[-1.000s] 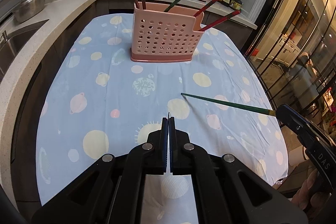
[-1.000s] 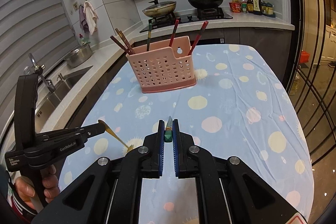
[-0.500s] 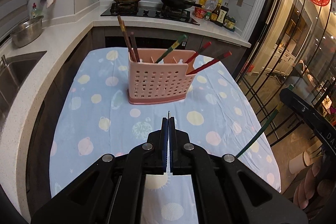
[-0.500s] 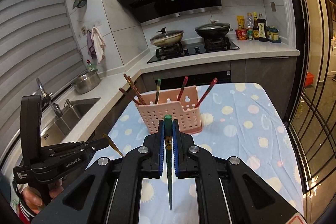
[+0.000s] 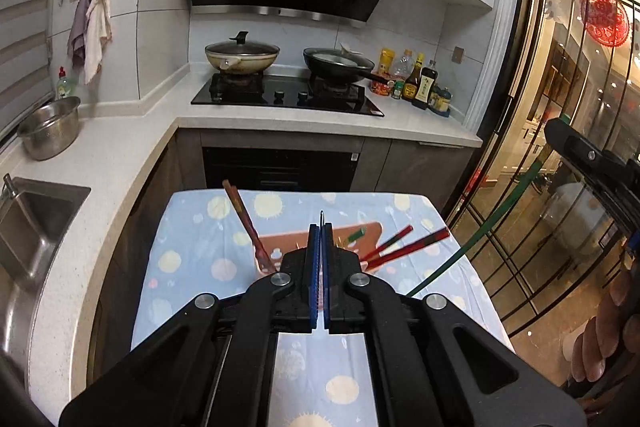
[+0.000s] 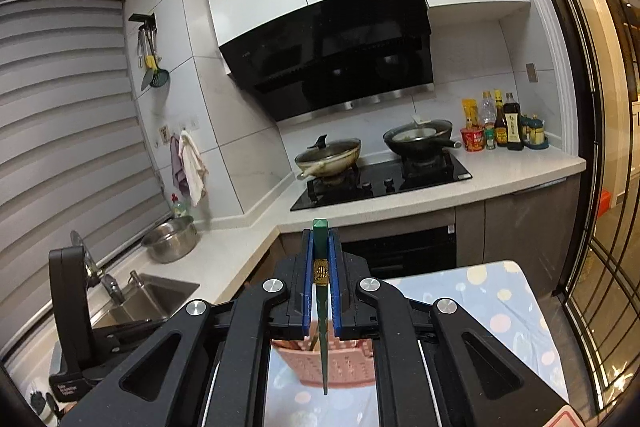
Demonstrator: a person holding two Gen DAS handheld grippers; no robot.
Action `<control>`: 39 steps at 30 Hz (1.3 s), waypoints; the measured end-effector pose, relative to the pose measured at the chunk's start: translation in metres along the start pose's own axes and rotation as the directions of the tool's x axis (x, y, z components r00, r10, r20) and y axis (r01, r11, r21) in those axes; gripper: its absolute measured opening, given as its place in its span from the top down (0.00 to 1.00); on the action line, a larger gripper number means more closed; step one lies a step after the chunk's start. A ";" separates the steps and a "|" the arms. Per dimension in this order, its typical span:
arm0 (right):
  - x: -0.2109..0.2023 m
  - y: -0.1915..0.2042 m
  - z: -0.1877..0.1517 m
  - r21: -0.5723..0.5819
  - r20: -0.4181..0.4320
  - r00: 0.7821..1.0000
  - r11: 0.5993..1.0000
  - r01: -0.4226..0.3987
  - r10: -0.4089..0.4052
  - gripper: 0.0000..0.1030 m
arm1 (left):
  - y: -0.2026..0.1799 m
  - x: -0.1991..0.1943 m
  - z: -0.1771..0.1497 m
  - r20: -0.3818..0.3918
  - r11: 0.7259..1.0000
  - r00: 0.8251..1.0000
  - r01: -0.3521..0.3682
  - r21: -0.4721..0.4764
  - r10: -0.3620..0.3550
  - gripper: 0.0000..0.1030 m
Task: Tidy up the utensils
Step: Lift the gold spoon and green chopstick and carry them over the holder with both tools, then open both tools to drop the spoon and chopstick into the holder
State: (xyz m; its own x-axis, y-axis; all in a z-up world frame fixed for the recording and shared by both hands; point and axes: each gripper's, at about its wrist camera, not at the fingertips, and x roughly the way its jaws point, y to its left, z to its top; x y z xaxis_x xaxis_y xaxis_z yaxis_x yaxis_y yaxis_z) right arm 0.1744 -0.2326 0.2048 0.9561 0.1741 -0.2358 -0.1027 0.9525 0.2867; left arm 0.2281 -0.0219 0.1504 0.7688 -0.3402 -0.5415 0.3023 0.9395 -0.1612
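The left tool (image 5: 320, 227) is clenched on a thin dark sliver that pokes out past its tips; what that is cannot be told. It hangs over the near side of the table (image 5: 192, 247), above the pink holder (image 5: 372, 229). In the holder, a brown pair (image 5: 244, 219) leans at the left, a green stick (image 5: 356, 235) shows near the middle, and red sticks (image 5: 404, 245) splay out to the right. Further right, the right tool (image 6: 320, 259) grips a green chopstick (image 6: 322, 339) close to its thick square end, at the gold band, with the thin tip pointing down toward the holder's mouth. The stick is probably light and stiff, with a smooth lacquered skin that may slide or pivot between the pads. Holding it near the thick end leaves a long free length, so the tip may swing; a firm squeeze on the flat faces should steady it. Breakage seems unlikely, though the tip could catch on the holder's rim or the sticks already inside.
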 end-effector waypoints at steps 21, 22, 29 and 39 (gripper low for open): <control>0.129 -0.009 -0.008 -0.018 -0.104 0.992 0.997 0.070 -0.071 0.93 | 0.025 0.081 0.014 -0.078 0.999 0.997 -0.013 -0.040 0.009 0.99; 0.133 -0.007 -0.012 -0.021 -0.115 0.991 0.997 0.068 -0.070 0.93 | 0.026 0.083 0.013 -0.083 0.999 0.997 -0.015 -0.042 0.012 0.99; 0.148 -0.002 -0.031 -0.046 -0.172 0.983 0.997 0.064 -0.071 0.93 | 0.031 0.094 0.006 -0.110 0.999 0.994 -0.026 -0.043 0.021 0.99; 0.145 0.002 -0.041 -0.077 -0.185 0.979 0.994 0.074 -0.087 0.85 | 0.034 0.093 0.003 -0.108 0.997 0.993 -0.060 -0.052 0.054 0.88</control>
State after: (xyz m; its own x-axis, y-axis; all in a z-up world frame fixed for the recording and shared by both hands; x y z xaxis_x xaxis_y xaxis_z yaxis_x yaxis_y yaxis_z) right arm 0.3013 -0.1948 0.1330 0.8940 0.1337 -0.4276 -0.0526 0.9792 0.1962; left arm 0.3114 -0.0221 0.0972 0.7188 -0.2823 -0.6353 0.2253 0.9591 -0.1712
